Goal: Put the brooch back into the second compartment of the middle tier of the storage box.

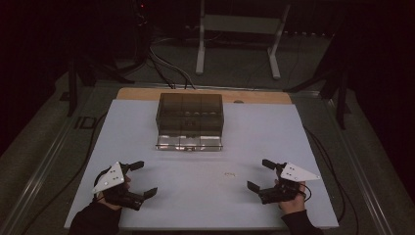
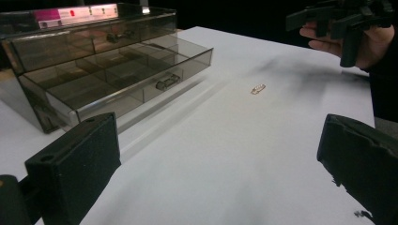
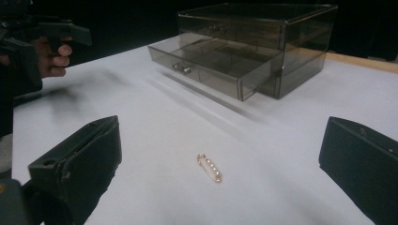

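A small gold pin (image 3: 209,168) lies flat on the white desk (image 1: 161,196) in front of the smoked drawer box (image 1: 190,115) — its lower drawer (image 1: 189,142) pulled out. The right gripper (image 1: 264,175) is nearer the pin, the left gripper (image 1: 143,178) well apart; both fingers gape wide, empty.

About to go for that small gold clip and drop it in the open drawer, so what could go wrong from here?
1. The gold clip is thin and lies flat on the white table; the right gripper has wide fingers that may slide it rather than lift it.
2. The open drawer is shallow and divided; a high release could land outside or in the wrong compartment.
3. The smoky organizer box is hard to read in this dim light.
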`<act>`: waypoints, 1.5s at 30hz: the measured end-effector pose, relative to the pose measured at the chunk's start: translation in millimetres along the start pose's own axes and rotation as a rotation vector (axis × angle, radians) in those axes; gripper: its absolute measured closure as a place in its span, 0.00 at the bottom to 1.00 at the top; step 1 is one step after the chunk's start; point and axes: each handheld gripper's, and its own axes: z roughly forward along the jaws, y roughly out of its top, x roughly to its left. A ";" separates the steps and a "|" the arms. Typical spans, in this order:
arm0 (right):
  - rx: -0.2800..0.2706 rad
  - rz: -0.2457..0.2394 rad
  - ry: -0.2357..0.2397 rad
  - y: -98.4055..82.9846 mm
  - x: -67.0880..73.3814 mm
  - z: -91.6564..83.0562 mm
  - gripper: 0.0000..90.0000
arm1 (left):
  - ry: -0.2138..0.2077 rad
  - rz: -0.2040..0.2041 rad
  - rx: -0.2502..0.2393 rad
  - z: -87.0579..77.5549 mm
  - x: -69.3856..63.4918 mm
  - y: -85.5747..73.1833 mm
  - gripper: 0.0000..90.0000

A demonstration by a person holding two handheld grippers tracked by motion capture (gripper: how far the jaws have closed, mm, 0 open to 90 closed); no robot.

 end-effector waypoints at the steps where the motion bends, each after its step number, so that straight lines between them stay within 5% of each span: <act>1: 0.000 0.000 0.000 0.0 0.0 0.0 0.00 | 0.000 0.000 0.000 0.0 0.0 0.0 0.00; 14: 0.019 0.000 -0.017 -1.6 -2.1 1.3 0.00 | -0.010 0.002 0.041 3.1 1.0 -1.0 0.00; 22: -0.013 0.010 -0.033 1.8 -2.1 -2.9 0.00 | -0.062 0.003 0.063 4.5 -2.9 2.7 0.00; 31: -0.021 0.004 -0.041 3.6 -0.6 -2.6 0.00 | -0.114 0.004 0.055 0.3 -1.0 21.4 0.00; 39: -0.025 0.006 -0.047 4.0 -1.3 -4.1 0.00 | -0.111 0.044 0.037 2.8 3.5 50.5 0.00; 45: -0.021 0.004 -0.041 3.9 0.5 -3.3 0.00 | -0.117 0.032 0.029 14.5 8.7 58.8 0.00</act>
